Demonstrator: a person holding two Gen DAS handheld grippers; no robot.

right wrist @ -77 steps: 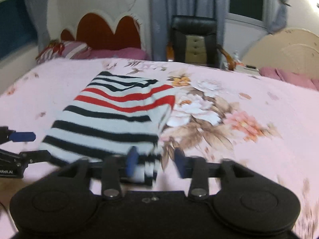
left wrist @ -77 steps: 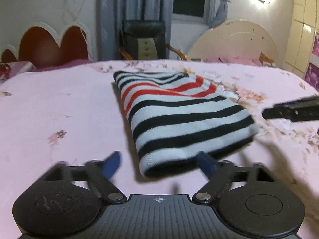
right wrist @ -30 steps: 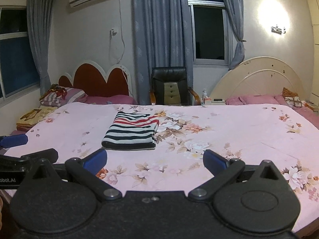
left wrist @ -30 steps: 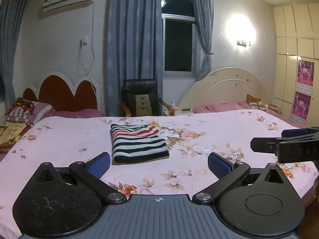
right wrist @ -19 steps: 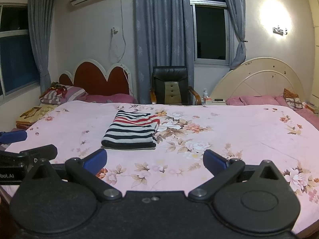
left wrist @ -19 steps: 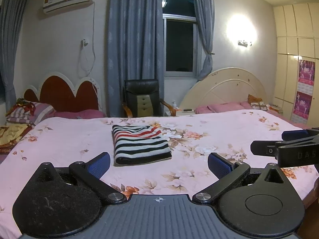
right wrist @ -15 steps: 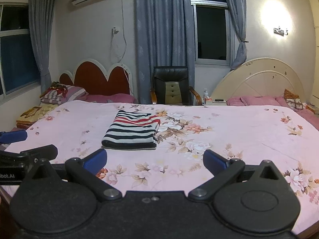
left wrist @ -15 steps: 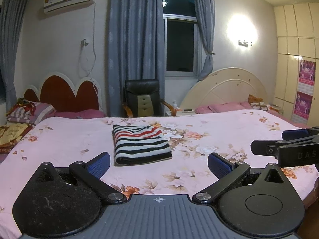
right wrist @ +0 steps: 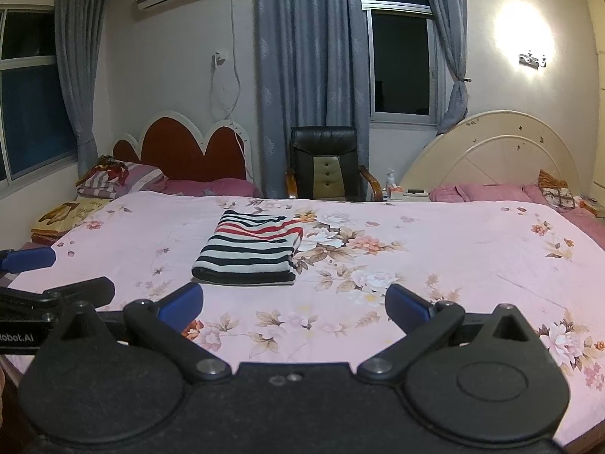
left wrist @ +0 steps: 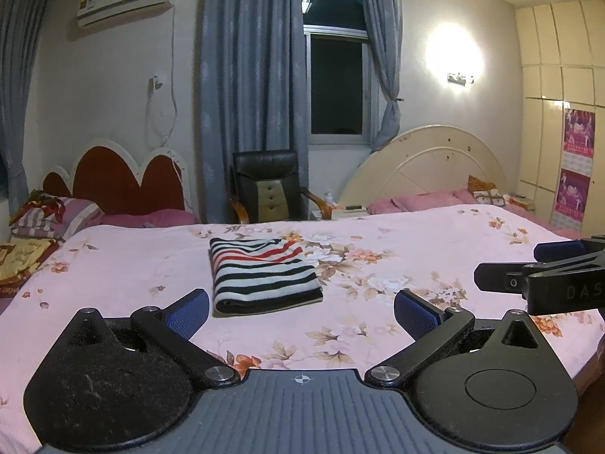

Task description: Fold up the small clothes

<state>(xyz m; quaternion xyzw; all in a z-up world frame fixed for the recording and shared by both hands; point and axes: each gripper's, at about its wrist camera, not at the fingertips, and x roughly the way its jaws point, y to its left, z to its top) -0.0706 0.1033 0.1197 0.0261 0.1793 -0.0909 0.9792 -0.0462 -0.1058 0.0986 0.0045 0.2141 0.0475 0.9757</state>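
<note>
Both the left gripper [left wrist: 301, 312] and right gripper [right wrist: 294, 304] stand spread wide and empty, well short of the folded striped garment [left wrist: 261, 273] lying at twelve o'clock on the floral bedspread [left wrist: 416, 265]. The fold looks finished; reaching back in could snag the top layer and undo it.

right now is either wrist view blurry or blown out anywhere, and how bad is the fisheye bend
Left wrist view: sharp; folded striped garment crisp, wall lamp blown out with a halo, wardrobe lines bow. Right wrist view: equally sharp; same wall lamp glares, curtains curve, corners vignette. Both open grippers, left gripper and right gripper, are in focus.
</note>
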